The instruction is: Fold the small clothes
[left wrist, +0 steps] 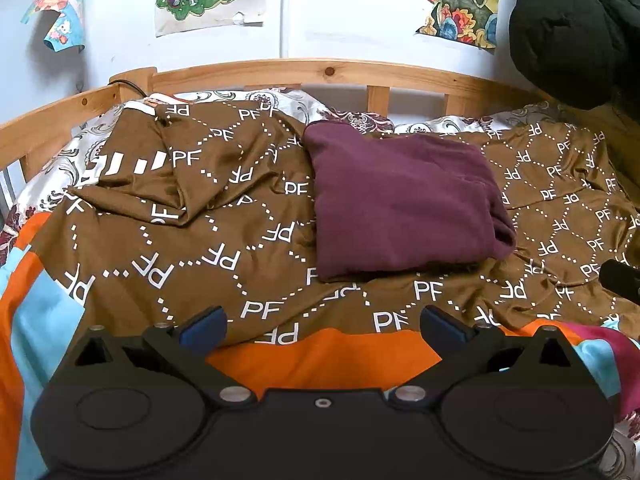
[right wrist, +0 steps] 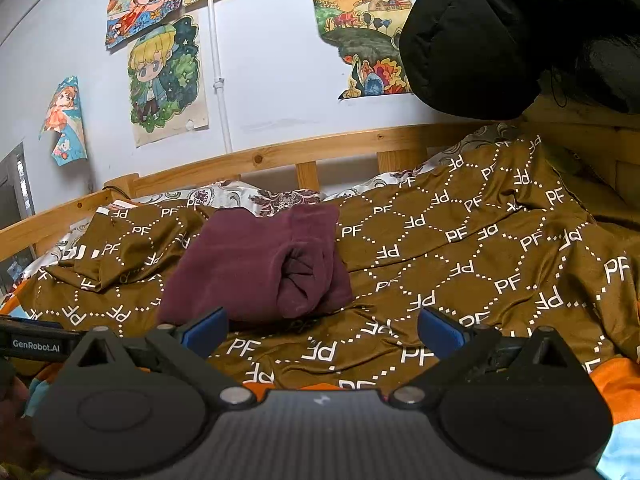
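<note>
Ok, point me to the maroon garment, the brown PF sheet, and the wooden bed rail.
maroon garment point(left wrist: 400, 200): left wrist view, middle of its flat top face.
brown PF sheet point(right wrist: 480, 264): right wrist view, bare patterned area right of the garment.
wooden bed rail point(left wrist: 320, 70): left wrist view, top bar.

Folded garment point(left wrist: 404, 200) on bedspread point(left wrist: 200, 240); headboard rail point(left wrist: 320, 70) behind.

Left tool point(left wrist: 322, 326) jaws spread wide, empty, right tool point(right wrist: 322, 326) likewise
</note>
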Demonstrator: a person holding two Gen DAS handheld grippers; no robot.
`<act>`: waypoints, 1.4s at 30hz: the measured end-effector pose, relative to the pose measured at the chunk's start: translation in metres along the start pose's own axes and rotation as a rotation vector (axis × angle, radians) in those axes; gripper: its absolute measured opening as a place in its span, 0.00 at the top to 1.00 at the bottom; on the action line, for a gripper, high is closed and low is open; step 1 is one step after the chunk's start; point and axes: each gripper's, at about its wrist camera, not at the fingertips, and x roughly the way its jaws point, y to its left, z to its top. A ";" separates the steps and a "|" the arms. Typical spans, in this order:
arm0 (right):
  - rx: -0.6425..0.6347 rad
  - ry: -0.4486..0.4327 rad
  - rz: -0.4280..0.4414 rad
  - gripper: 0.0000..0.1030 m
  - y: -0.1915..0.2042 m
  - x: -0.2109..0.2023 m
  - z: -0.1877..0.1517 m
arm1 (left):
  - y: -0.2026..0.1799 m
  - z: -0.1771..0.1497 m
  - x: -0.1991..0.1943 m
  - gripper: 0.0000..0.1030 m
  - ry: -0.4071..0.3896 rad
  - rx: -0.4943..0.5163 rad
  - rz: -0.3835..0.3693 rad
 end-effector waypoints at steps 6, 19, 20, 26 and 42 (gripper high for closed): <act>0.002 0.000 -0.001 0.00 0.000 0.000 0.000 | -0.001 0.000 -0.001 0.01 -0.003 0.006 -0.001; 0.006 0.002 -0.003 0.00 0.001 0.000 0.000 | -0.002 -0.001 -0.002 0.01 -0.004 0.008 -0.001; 0.006 0.001 -0.003 0.00 0.001 0.000 0.000 | -0.002 -0.001 -0.002 0.01 -0.004 0.008 -0.001; 0.007 0.001 -0.004 0.00 0.001 0.000 0.000 | -0.002 -0.001 -0.002 0.01 -0.005 0.010 -0.001; 0.008 -0.001 -0.004 0.00 0.001 0.000 -0.001 | -0.003 -0.002 -0.002 0.01 -0.005 0.011 -0.001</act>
